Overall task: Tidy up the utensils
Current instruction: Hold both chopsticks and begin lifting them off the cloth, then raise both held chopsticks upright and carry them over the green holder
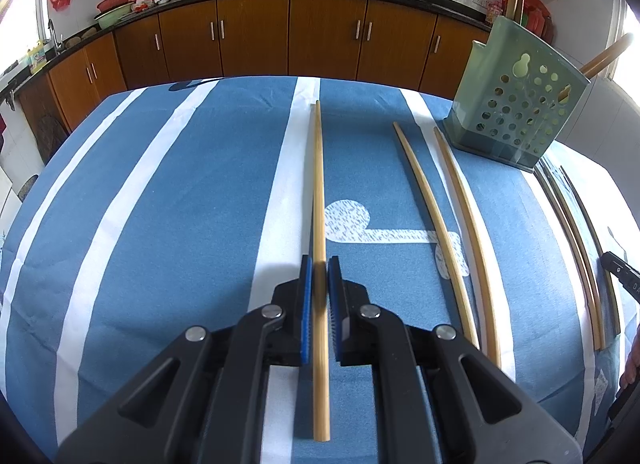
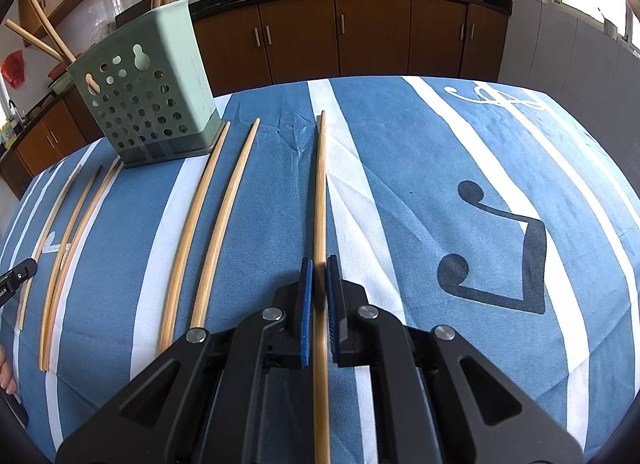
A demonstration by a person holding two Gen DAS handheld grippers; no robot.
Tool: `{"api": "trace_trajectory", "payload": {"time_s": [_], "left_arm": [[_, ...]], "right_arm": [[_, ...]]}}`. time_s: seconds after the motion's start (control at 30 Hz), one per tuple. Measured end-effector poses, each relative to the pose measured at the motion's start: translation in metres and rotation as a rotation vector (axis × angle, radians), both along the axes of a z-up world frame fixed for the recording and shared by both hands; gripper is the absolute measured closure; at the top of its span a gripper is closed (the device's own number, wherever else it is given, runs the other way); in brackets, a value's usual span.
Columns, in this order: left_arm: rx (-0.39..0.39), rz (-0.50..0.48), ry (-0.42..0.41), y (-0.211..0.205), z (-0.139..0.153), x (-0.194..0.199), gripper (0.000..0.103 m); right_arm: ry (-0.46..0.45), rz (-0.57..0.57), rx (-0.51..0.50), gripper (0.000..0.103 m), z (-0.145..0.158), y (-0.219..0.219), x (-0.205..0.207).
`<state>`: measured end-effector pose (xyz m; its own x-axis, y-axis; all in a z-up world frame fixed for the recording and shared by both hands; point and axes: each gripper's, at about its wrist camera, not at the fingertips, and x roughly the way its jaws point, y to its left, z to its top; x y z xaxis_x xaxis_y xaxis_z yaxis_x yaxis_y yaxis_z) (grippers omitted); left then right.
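Your left gripper [image 1: 319, 264] has its blue pads close on each side of one chopstick [image 1: 319, 192], but I cannot tell if they pinch it yet. Your right gripper [image 2: 319, 264] looks the same around its own chopstick [image 2: 320, 192]. Squeeze each stick in the middle of the pads. The green chopstick holder [image 1: 516, 104] stands at 1 o'clock from your left gripper. Lift the sticks flat, then tip them point down into the holder, where some sticks already stand.

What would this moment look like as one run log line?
left gripper: shut on wooden chopstick | right gripper: shut on another wooden chopstick | green perforated plastic holder: upright on striped blue cloth, holds chopsticks
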<state>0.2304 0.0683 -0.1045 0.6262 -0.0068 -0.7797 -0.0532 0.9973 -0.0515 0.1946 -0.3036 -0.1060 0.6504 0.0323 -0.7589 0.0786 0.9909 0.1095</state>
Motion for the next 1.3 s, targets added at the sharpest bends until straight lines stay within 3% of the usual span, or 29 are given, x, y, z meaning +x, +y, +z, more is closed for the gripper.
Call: {"api": "trace_trajectory", "payload": {"time_s": [0.63, 0.73, 1.07, 1.3], "left_arm": [[0.026, -0.011, 0.007, -0.004, 0.0, -0.034, 0.095], [0.021, -0.014, 0.017, -0.001, 0.005, -0.036, 0.095], [0.017, -0.016, -0.162, 0.004, 0.073, -0.052, 0.095], [-0.018, -0.002, -0.287, 0.006, 0.117, -0.06, 0.095]], "right_arm": [[-0.002, -0.002, 0.032, 0.096, 0.0, 0.001, -0.035], [-0.044, -0.009, 0.024, 0.096, 0.011, 0.0, -0.042], [-0.262, -0.044, 0.04, 0.096, 0.081, -0.017, -0.057], [-0.345, -0.055, 0.05, 0.096, 0.104, -0.02, -0.061]]}}
